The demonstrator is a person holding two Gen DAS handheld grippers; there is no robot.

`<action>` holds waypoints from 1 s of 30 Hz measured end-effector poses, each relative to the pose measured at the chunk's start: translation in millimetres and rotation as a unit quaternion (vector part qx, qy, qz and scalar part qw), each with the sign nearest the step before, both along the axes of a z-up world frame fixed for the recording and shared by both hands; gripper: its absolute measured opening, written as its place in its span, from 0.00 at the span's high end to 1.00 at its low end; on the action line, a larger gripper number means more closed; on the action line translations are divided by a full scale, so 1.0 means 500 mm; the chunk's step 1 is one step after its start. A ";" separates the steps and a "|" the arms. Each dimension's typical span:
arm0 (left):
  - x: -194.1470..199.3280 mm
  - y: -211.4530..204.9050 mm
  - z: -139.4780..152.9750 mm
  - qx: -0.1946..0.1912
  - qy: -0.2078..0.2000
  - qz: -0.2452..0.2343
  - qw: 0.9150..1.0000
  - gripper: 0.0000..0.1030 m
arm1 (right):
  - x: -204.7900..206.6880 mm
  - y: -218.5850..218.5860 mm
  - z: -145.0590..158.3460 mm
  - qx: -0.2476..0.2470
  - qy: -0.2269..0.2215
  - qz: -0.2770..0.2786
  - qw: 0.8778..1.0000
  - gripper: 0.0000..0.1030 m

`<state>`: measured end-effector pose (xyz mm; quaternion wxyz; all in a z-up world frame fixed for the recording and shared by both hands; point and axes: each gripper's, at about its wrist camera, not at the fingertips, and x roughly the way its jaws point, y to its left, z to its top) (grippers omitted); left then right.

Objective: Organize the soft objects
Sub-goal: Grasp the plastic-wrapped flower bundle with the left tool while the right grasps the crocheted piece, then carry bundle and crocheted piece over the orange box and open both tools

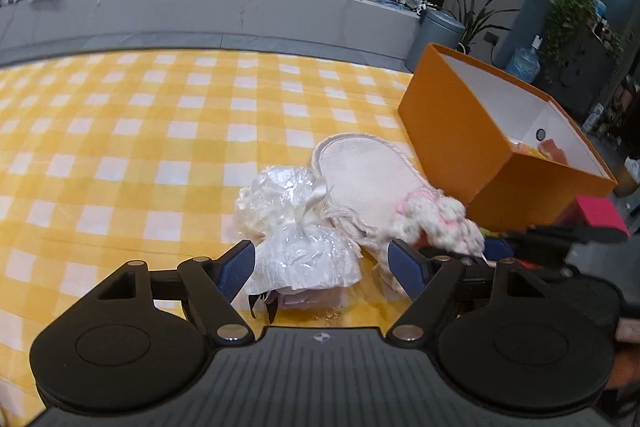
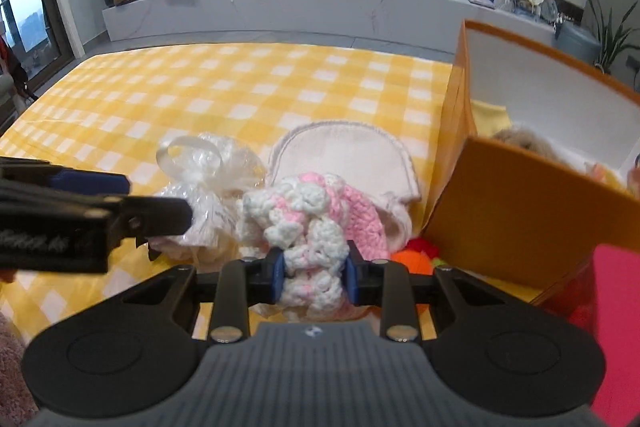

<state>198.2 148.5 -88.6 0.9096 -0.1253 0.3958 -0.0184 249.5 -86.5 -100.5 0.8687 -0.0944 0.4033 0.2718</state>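
A pink and white crocheted piece (image 2: 308,223) lies against a cream fluffy slipper (image 2: 344,151), and my right gripper (image 2: 314,275) is shut on its near end. In the left wrist view the same crocheted piece (image 1: 436,223) lies on the slipper (image 1: 360,167). A clear plastic-wrapped white bundle (image 1: 296,227) tied with a ribbon lies left of the slipper. My left gripper (image 1: 322,265) stands open around its near end, with the pads wide apart. The right wrist view shows the left gripper (image 2: 120,203) from the side, beside the bundle (image 2: 208,179).
An open orange box (image 2: 520,211) stands at the right on the yellow checked tablecloth (image 2: 240,87), with a plush toy (image 2: 520,141) inside. A small orange and red soft item (image 2: 412,259) lies by its corner. A pink box (image 2: 616,307) stands near right.
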 end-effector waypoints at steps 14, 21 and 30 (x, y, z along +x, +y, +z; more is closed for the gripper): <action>0.018 0.002 -0.056 0.016 0.027 0.003 1.000 0.16 | -0.003 -0.003 -0.029 0.012 0.034 -0.010 0.999 0.68; 0.006 -0.005 -0.046 0.035 0.012 -0.005 0.999 0.43 | -0.021 -0.003 -0.027 0.006 0.027 -0.001 1.000 0.68; -0.032 -0.014 -0.009 0.021 -0.013 -0.012 1.000 0.51 | -0.083 -0.034 0.027 0.021 -0.010 0.019 1.000 0.69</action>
